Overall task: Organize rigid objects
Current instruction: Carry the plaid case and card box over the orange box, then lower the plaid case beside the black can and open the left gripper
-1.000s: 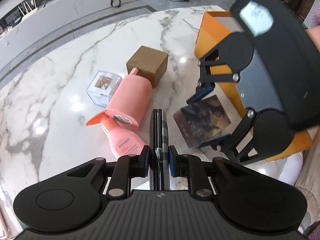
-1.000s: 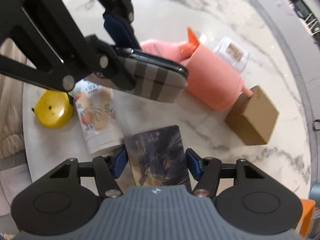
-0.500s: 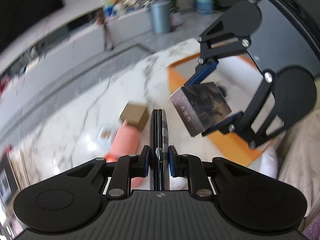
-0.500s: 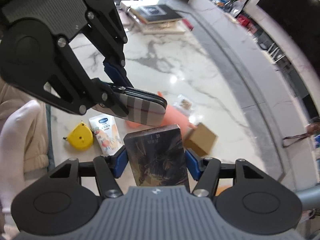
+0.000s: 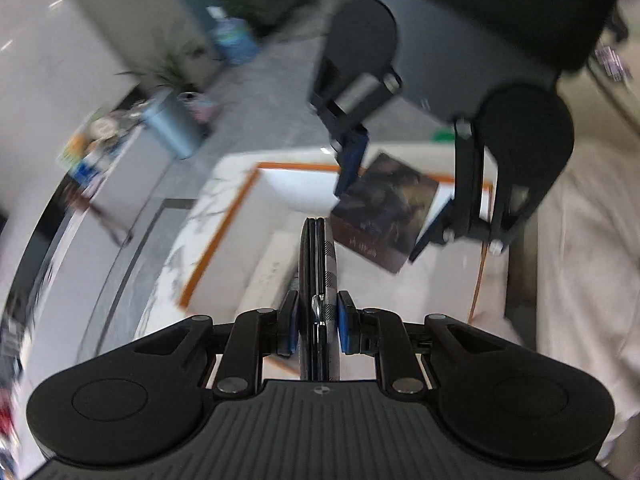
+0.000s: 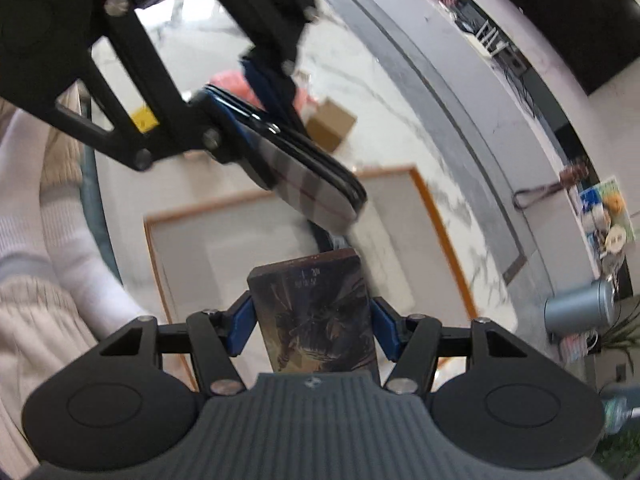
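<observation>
My left gripper [image 5: 318,328] is shut on a thin plaid-cased flat object [image 5: 320,264], held edge-on. In the right wrist view the same plaid object [image 6: 308,184] sticks out of the left gripper [image 6: 256,120] at the upper left. My right gripper [image 6: 312,320] is shut on a dark picture-printed box [image 6: 316,320]. The left wrist view shows that box [image 5: 386,216] between the right gripper's blue pads [image 5: 352,160]. Both held objects hang over an orange-rimmed tray [image 6: 440,232] with a white inside, whose rim [image 5: 224,240] also shows from the left.
Behind the tray on the marble table [image 6: 372,64] lie a brown cardboard box [image 6: 330,124] and a pink bottle [image 6: 236,82]. A person's white sleeve [image 6: 60,256] is at the left. A grey bin [image 5: 174,128] stands on the floor beyond the table.
Both grippers have risen off the table with their objects and swung over the orange-rimmed tray. The left gripper has rolled, so the room now appears tilted.
</observation>
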